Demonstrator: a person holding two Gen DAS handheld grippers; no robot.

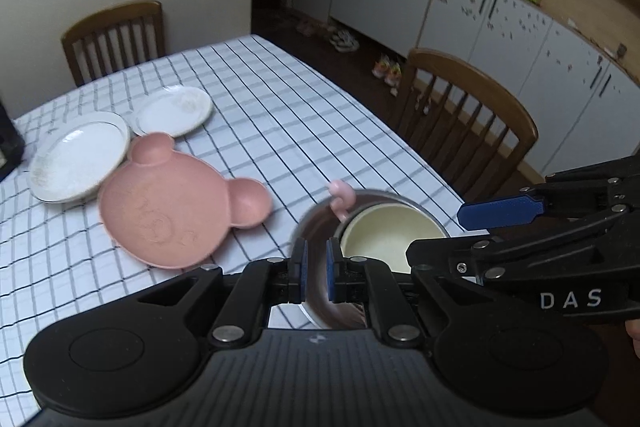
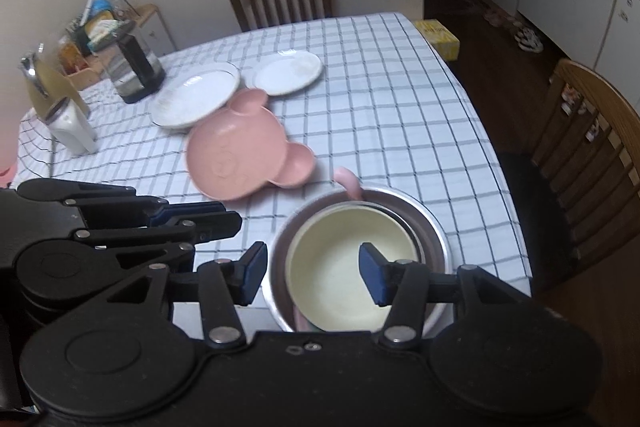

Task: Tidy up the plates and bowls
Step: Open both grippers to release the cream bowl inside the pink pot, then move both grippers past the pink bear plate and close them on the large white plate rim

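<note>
Bowls are nested at the near corner of the checked surface (image 2: 380,75): a cream bowl (image 2: 352,267) sits inside a steel bowl (image 2: 434,231), with a pink handle (image 2: 350,183) poking up at their far rim. The left hand-held gripper (image 1: 316,269) is clenched on the steel bowl's near-left rim, one pad outside the wall and one inside. The right hand-held gripper (image 2: 312,277) is released, jaws wide, and hangs over the stack with one finger outside the steel rim and the other above the cream bowl's hollow. So the stack lies directly under and ahead of both tools, the left one alone gripping it. Ahead and to the left of them lie the pink bear plate (image 2: 244,155), then the large white plate (image 2: 196,99) and the small white plate (image 2: 288,73). My guess is the bowls stay put while the plates, nearer the left side, get gathered next.
</note>
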